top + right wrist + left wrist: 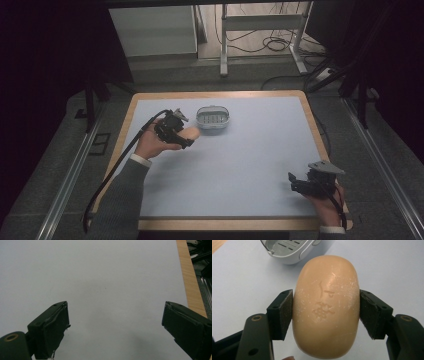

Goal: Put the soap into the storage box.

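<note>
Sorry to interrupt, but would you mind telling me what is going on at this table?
A person is working with two hand-held grippers. The left gripper is clamped on a soap bar, held just short of the soap dish. The right gripper is open with nothing in it, near the table's near right corner.

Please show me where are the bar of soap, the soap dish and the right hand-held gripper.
bar of soap (325, 307), left gripper view, on its stamped top face.
soap dish (213, 118), high view, on its slotted inner floor.
right hand-held gripper (115, 327), right gripper view, midway between its open fingertips.
</note>
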`<state>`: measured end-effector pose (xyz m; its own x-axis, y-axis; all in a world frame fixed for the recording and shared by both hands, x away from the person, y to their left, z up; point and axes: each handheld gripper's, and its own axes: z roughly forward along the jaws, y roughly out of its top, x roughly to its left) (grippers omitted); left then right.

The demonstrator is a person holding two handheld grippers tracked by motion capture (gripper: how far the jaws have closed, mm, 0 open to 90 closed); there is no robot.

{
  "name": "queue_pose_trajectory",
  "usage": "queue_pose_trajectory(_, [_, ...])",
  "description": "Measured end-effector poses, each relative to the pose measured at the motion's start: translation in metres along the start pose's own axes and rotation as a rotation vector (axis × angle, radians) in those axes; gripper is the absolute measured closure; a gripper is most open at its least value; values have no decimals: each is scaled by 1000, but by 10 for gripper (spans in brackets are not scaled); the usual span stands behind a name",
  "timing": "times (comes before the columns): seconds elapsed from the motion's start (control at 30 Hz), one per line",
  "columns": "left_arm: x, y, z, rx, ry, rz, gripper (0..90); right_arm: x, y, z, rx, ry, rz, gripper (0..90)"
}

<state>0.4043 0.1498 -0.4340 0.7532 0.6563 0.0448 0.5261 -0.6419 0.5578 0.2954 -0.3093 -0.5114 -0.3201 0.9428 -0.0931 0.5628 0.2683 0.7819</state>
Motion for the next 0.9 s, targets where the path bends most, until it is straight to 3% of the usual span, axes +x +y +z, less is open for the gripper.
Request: queue_pose_trajectory(0.9, [4,22,1,-10,2,20,328,-2,0,-1,-2,0,3,72])
